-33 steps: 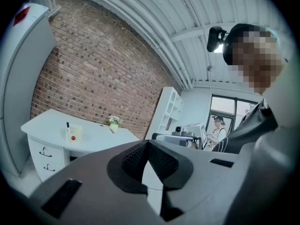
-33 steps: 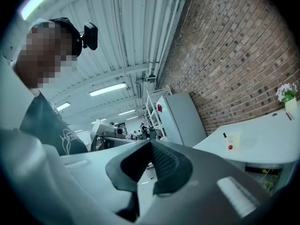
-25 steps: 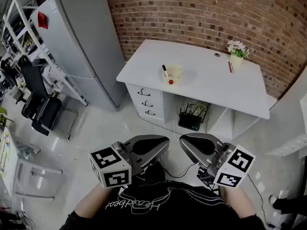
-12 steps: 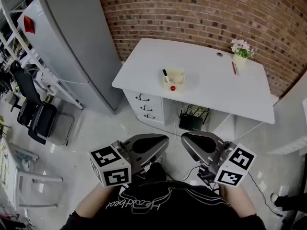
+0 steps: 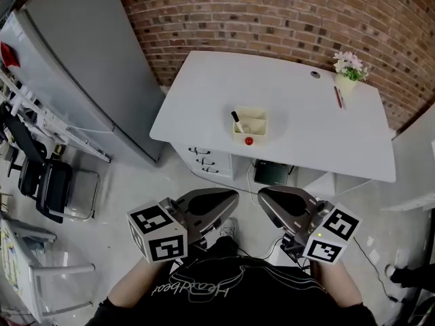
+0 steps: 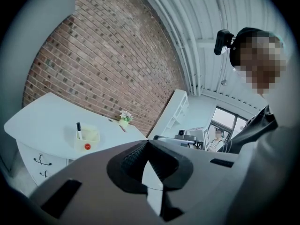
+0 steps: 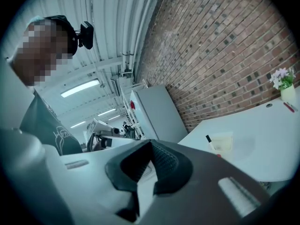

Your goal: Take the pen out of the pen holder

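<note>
The person wears a black T-shirt [image 5: 272, 303] with white outline lettering [image 5: 197, 288] on the chest. The left gripper [image 5: 230, 198] and right gripper [image 5: 265, 195] are grey shells, each with a black-and-white marker cube [image 5: 158, 233].

Industrial lab: brick wall [image 5: 272, 12], desk [image 5: 204, 94]

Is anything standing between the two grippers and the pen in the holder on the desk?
Nothing visible does. Only floor lies between the left gripper, the right gripper and the desk; the pen leans in the pen holder near its front edge, the flower pot far aside.
</note>
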